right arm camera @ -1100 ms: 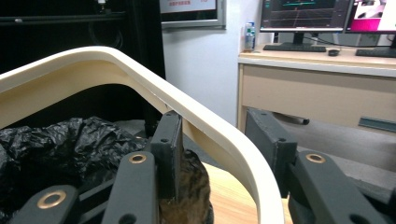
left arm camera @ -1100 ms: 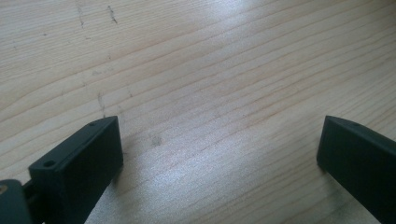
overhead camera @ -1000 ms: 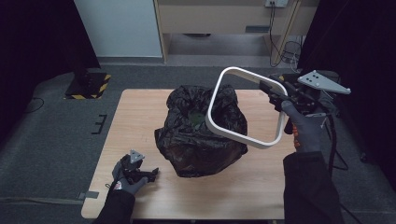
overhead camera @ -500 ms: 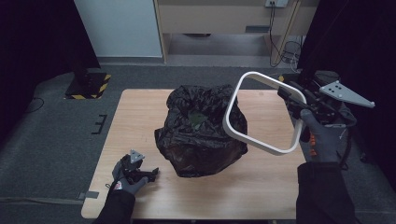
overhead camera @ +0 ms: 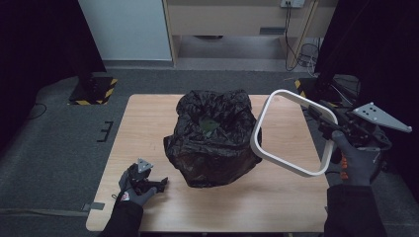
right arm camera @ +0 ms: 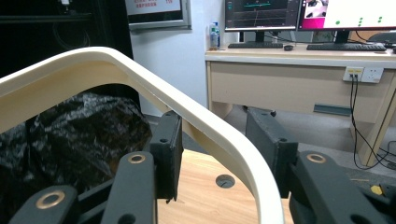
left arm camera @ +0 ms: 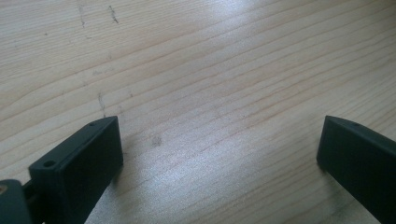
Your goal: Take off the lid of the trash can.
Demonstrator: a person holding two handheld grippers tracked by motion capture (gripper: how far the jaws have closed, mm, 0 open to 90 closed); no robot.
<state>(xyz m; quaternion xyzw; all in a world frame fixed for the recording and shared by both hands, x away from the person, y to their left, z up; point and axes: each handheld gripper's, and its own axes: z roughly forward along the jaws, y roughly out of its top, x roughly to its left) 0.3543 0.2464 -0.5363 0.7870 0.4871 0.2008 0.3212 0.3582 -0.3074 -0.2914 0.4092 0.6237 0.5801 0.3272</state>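
Observation:
A white rounded-square frame (overhead camera: 258, 133) hangs tilted in the air over the table's right side, just right of the black bag. My right gripper (overhead camera: 320, 113) is shut on the frame's upper right corner; in the right gripper view the frame (right arm camera: 140, 70) runs between the two jaws of the right gripper (right arm camera: 212, 128). A crumpled black plastic bag (overhead camera: 212, 148) stands open-topped in the middle of the wooden table (overhead camera: 148, 128), with something green (overhead camera: 209, 125) inside. My left gripper (overhead camera: 159, 183) lies low at the table's front left, open over bare wood (left arm camera: 219, 93).
A pale desk (right arm camera: 299, 74) with monitors and a socket stands beyond the table. A yellow-and-black striped base (overhead camera: 94, 89) sits on the floor at the back left. Cables (overhead camera: 306, 54) hang at the back right. A small round hole (right arm camera: 225, 181) marks the tabletop.
My right gripper has carried the white frame to the right and a little down, off the top of the bag. The left gripper has stayed where it was.

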